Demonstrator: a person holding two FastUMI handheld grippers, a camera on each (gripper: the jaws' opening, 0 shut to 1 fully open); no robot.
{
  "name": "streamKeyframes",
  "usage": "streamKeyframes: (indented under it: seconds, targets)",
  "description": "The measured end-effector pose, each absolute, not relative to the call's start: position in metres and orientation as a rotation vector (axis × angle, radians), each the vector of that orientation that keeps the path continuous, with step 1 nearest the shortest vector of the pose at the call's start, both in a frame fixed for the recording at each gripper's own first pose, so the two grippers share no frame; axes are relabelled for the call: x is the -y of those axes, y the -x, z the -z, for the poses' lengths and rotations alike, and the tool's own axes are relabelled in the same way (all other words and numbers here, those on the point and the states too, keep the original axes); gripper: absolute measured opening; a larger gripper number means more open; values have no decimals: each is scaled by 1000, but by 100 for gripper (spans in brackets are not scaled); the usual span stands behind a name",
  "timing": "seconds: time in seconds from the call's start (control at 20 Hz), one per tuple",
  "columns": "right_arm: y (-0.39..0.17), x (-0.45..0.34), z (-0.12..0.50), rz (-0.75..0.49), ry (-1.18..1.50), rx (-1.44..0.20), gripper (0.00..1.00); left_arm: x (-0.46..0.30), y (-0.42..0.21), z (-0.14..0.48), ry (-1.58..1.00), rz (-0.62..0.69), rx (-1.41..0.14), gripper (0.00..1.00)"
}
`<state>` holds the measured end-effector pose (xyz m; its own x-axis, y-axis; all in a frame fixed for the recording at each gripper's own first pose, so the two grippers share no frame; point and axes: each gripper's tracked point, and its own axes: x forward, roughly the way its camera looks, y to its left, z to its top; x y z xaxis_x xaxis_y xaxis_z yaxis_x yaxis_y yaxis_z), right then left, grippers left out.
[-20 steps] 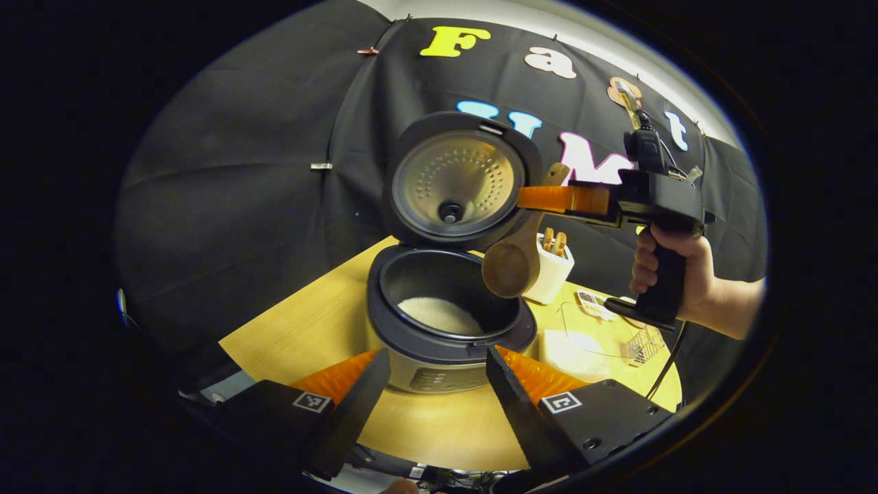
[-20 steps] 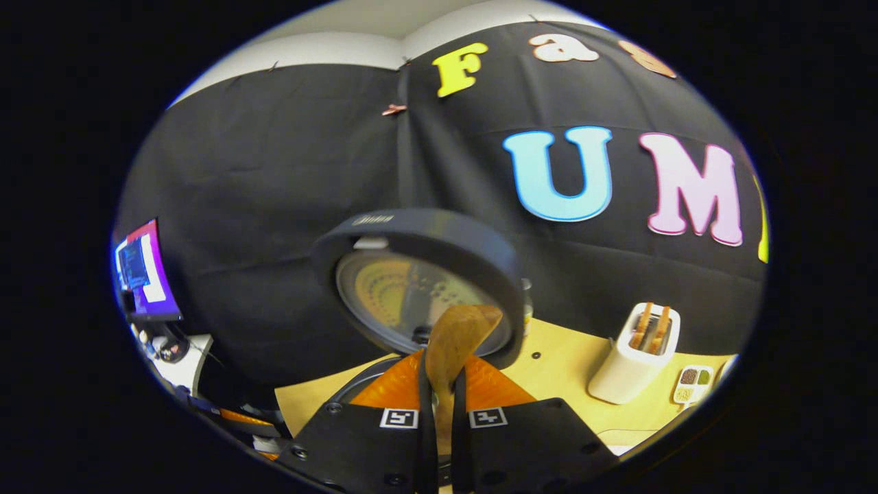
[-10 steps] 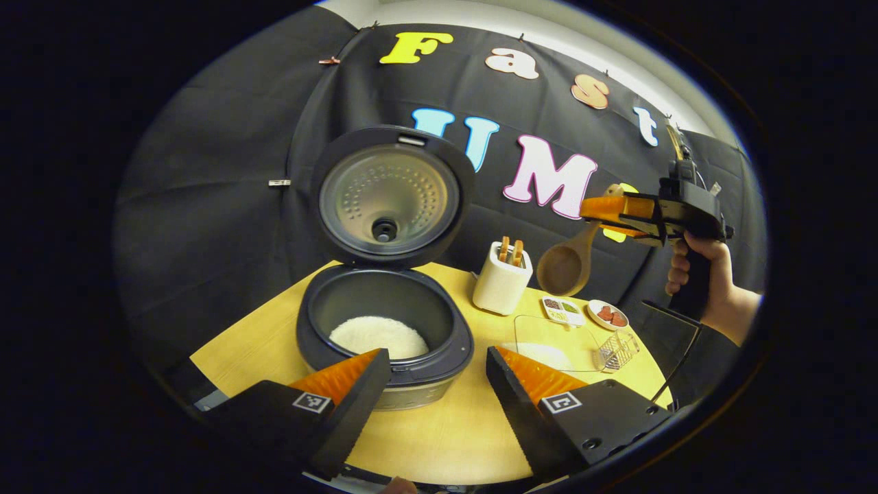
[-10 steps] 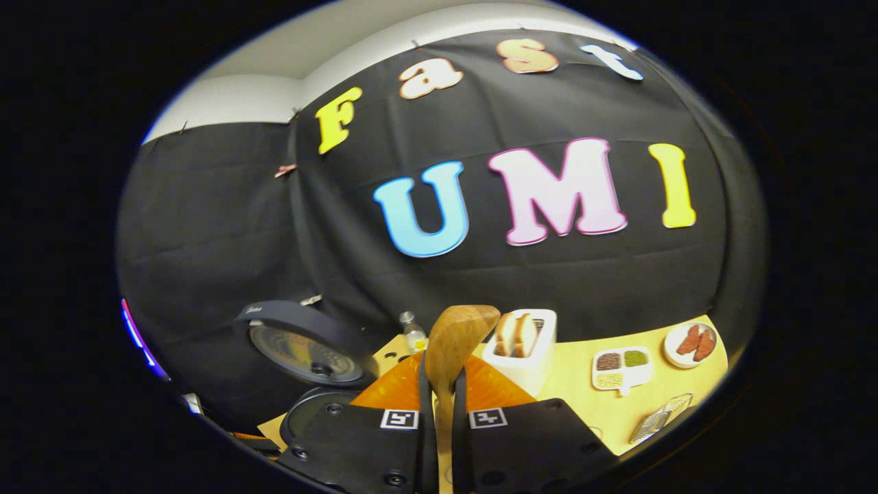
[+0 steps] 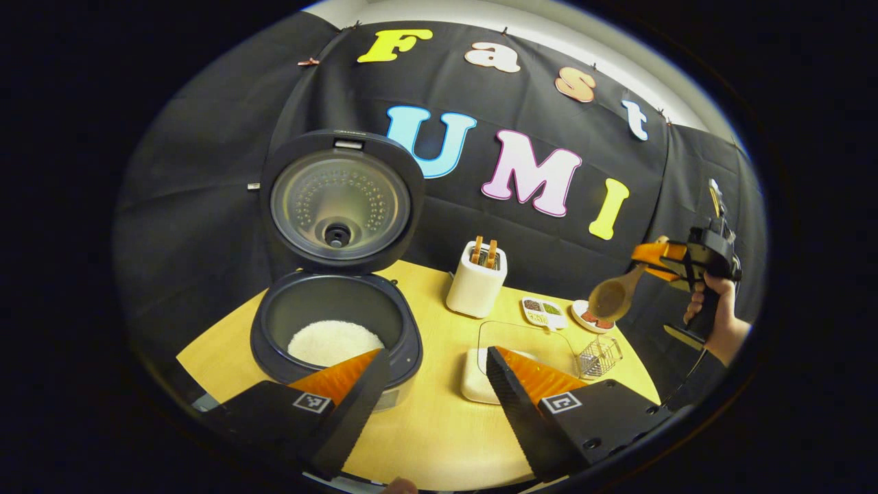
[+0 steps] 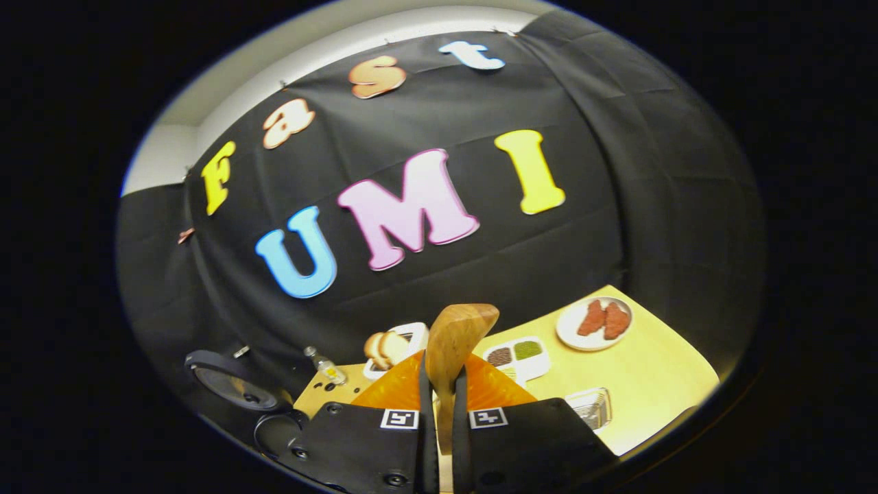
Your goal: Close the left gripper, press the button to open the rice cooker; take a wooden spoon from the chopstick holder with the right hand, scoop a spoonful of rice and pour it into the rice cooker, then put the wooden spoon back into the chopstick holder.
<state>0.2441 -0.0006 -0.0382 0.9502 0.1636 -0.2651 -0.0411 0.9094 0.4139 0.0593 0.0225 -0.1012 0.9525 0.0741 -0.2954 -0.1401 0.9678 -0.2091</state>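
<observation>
From my left gripper view I see a round yellow wooden table backed by black cloth, with a strip of pale wall above. My left gripper hangs low over the table's near edge, its fingers spread apart with nothing between them. The rice cooker sits at the table's left, lid upright, white rice in the pot. Behind it to the right stands the white chopstick holder. My right gripper is clamped on the wooden spoon; in the left gripper view the spoon hangs well off to the right, above a small plate. A sectioned dish lies near the holder.
</observation>
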Motion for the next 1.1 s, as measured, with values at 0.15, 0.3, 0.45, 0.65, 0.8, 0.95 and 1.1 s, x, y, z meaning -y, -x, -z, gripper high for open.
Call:
streamKeyframes:
  seconds: [0.15,0.3,0.45,0.65,0.8,0.95,1.1]
  targets:
    - [-249,54,53,-1,-465,-304,12,-10,-62,94,261,-111,-294,95]
    - [-254,96,78,88,-519,-338,12,-5,-66,94,237,-135,-310,95]
    - [-256,128,99,143,-542,-360,12,2,-66,91,218,-158,-317,95]
    - [-261,141,139,168,-554,-428,12,16,-69,87,198,-188,-323,95]
    - [-265,140,172,165,-554,-494,12,26,-66,84,202,-221,-321,95]
    - [-273,136,196,148,-517,-525,12,29,-60,81,204,-268,-321,95]
    - [-278,135,220,146,-522,-573,12,28,-54,82,209,-328,-321,96]
